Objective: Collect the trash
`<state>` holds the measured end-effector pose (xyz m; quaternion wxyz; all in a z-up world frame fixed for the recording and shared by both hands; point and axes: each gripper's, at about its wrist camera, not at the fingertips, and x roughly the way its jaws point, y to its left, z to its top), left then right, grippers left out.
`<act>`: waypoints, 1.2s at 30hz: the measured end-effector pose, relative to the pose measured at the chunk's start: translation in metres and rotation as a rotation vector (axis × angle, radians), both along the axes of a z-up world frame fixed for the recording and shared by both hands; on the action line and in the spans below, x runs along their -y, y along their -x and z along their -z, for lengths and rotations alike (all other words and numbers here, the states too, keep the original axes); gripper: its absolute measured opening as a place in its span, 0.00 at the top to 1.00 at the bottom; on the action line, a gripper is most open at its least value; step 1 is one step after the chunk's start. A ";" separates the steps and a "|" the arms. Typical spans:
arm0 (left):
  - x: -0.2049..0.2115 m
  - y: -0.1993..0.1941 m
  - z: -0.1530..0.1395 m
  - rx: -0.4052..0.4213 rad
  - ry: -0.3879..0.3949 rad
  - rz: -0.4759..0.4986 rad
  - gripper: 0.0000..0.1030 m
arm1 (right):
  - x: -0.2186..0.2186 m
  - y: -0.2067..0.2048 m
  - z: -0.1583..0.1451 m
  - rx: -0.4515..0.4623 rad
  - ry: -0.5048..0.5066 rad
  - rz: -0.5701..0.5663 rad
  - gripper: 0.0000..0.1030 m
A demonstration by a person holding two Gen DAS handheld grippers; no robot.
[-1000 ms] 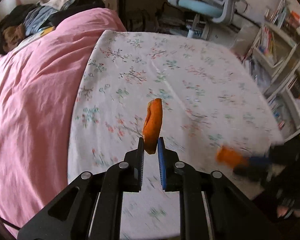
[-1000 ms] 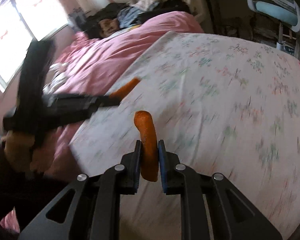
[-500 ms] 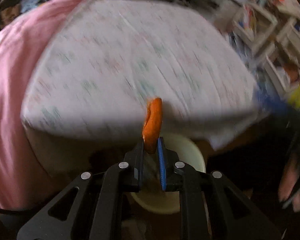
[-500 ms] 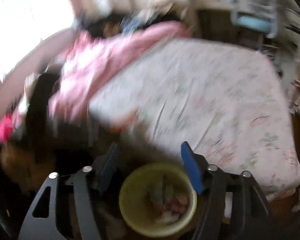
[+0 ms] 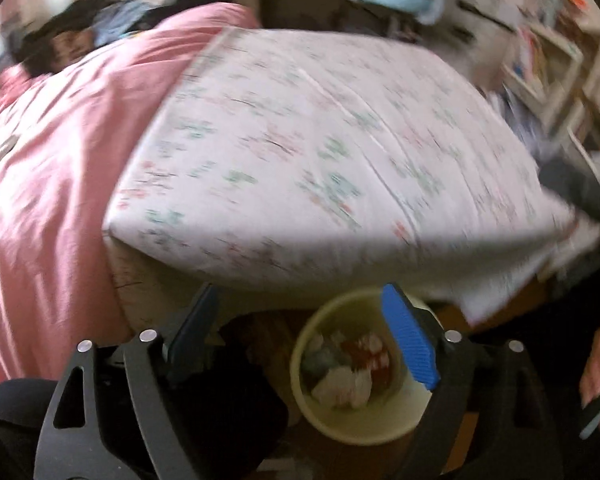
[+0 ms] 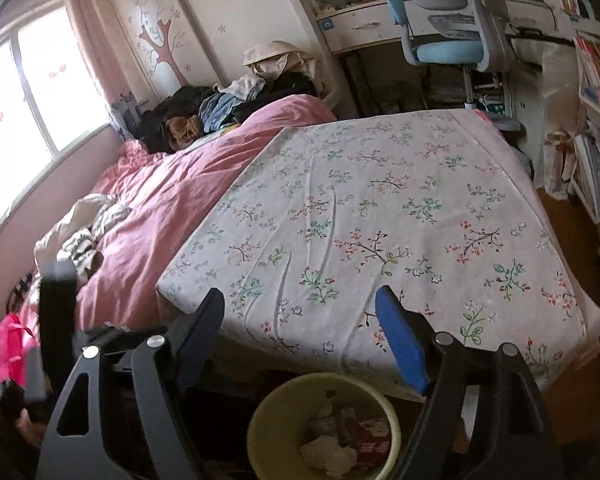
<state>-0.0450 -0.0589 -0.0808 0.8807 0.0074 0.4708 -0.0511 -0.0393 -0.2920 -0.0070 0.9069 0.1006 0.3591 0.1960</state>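
Daylight pours from the overexposed window (image 6: 24, 120); the right wrist view is sharp, the left smeared by motion blur, both fisheye-bent with dark corners.

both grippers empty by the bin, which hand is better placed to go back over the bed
Right, probably. Both grippers' jaws have just been opening, nothing between them. The right gripper faces across the floral sheet; the left gripper points down into the trash bin.
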 end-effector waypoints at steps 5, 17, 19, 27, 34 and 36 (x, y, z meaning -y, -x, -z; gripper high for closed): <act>-0.018 -0.004 -0.003 0.015 0.037 -0.076 0.19 | -0.003 0.005 0.007 0.000 0.032 -0.014 0.25; -0.016 -0.003 -0.008 0.054 0.034 -0.100 0.19 | -0.007 0.007 0.011 0.005 0.047 -0.024 0.25; -0.017 -0.002 -0.010 0.061 0.035 -0.107 0.19 | -0.009 0.007 0.010 0.005 0.052 -0.026 0.25; -0.023 -0.002 -0.015 0.093 0.049 -0.140 0.16 | -0.011 0.009 0.010 0.010 0.064 -0.027 0.25; -0.023 -0.002 -0.016 0.093 0.044 -0.139 0.15 | -0.013 0.008 0.012 0.006 0.075 -0.030 0.25; -0.023 -0.002 -0.016 0.093 0.046 -0.140 0.14 | -0.014 0.009 0.012 0.005 0.078 -0.031 0.25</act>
